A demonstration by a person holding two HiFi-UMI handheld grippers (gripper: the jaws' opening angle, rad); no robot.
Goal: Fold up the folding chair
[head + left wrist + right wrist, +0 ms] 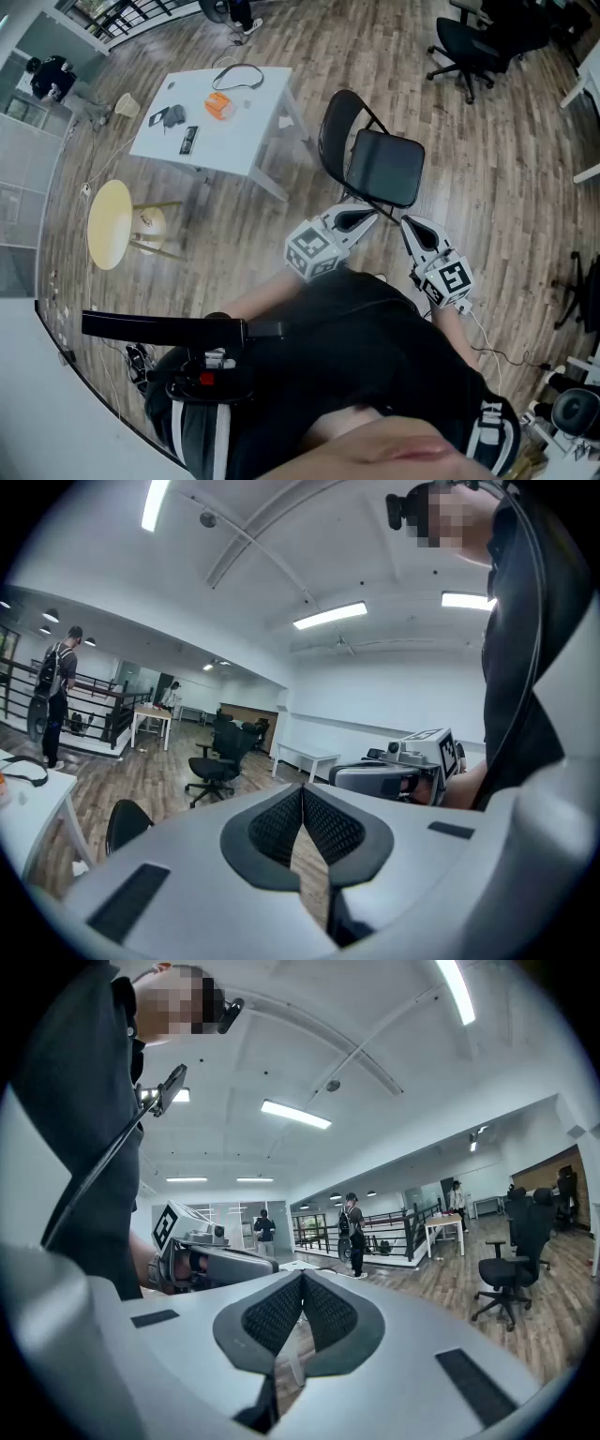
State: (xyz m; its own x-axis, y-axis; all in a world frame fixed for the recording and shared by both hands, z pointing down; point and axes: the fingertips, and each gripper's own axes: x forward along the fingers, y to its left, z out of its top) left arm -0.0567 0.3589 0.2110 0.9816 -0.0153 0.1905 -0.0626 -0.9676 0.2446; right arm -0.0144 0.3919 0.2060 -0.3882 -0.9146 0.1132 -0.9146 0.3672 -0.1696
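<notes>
A black folding chair (375,159) stands unfolded on the wooden floor, its seat (386,167) level and its rounded backrest (336,131) to the left. My left gripper (372,217) is just short of the seat's near edge, and its pads meet with nothing between them. My right gripper (407,225) hangs beside it to the right, also shut and empty, not touching the chair. In the left gripper view the shut jaws (303,797) point past the chair's backrest (127,822), and the right gripper (398,775) shows alongside. The right gripper view shows closed pads (302,1286) and the left gripper (202,1262).
A white table (253,131) behind the chair carries an orange object (218,106), a cable loop and a phone. A yellow round stool (111,223) stands at the left, a black office chair (469,47) at the far right. People stand far off by a railing (375,1237).
</notes>
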